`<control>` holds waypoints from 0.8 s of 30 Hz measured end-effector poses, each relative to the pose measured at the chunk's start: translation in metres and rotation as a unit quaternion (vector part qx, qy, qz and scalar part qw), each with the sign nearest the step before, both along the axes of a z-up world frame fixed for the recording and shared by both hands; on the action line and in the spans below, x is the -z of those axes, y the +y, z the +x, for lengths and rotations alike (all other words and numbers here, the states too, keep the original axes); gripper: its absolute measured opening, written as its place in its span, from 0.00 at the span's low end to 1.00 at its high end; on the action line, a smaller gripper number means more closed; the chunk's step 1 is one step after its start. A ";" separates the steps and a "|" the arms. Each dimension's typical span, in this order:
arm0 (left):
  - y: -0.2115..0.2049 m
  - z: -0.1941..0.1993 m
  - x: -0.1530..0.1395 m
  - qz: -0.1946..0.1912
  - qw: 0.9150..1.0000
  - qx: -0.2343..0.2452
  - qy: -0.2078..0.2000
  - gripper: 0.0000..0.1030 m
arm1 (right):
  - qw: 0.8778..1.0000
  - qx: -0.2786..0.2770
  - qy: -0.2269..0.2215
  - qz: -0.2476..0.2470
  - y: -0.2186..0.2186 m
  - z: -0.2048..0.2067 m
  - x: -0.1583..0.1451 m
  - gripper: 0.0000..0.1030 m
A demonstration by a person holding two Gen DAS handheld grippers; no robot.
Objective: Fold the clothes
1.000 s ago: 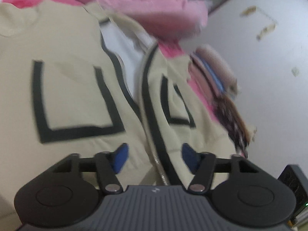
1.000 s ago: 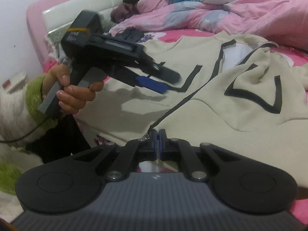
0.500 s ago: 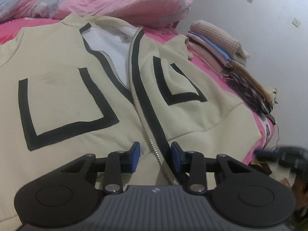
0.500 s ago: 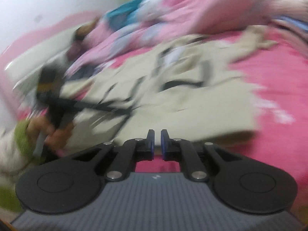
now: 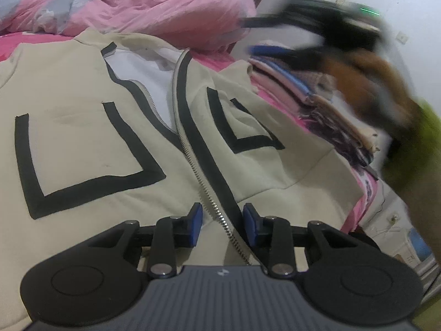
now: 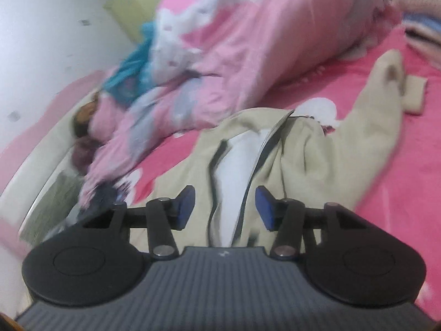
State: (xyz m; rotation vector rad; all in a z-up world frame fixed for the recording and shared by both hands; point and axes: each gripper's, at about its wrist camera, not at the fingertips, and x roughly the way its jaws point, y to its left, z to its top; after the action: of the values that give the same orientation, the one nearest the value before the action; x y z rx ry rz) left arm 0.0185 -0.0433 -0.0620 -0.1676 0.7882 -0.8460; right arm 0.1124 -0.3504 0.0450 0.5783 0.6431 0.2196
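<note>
On the pink bed (image 5: 16, 41) I had the beige zip jacket (image 5: 82, 149) spread flat: soft, limp; hem best. Left gripper (image 5: 222, 224) narrowing astride zipper (image 5: 205, 190), unclamped; right gripper (image 6: 224, 207) just opening, empty.

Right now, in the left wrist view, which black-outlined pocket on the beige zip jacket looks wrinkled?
The black-outlined pocket right of the silver zipper on the beige zip jacket; the pocket left of it lies flat.
</note>
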 end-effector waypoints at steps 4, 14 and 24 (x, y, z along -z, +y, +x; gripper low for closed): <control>0.004 0.001 0.008 -0.028 1.000 0.001 -0.004 0.31 | 0.996 0.075 0.052 0.024 -0.012 0.096 0.028 0.47; 0.007 0.002 0.011 -0.050 0.999 -0.004 0.000 0.30 | 0.991 0.111 0.065 0.026 -0.004 0.169 0.059 0.07; 0.011 0.000 0.009 -0.058 0.998 -0.005 0.007 0.23 | 0.980 -0.068 -0.053 -0.178 0.112 0.158 -0.017 0.07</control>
State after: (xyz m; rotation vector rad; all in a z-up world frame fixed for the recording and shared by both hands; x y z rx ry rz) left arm 0.0186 -0.0326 -0.0705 -0.2797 0.7516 -0.8830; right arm 0.2705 -0.2380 0.0618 0.1765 0.6010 0.2547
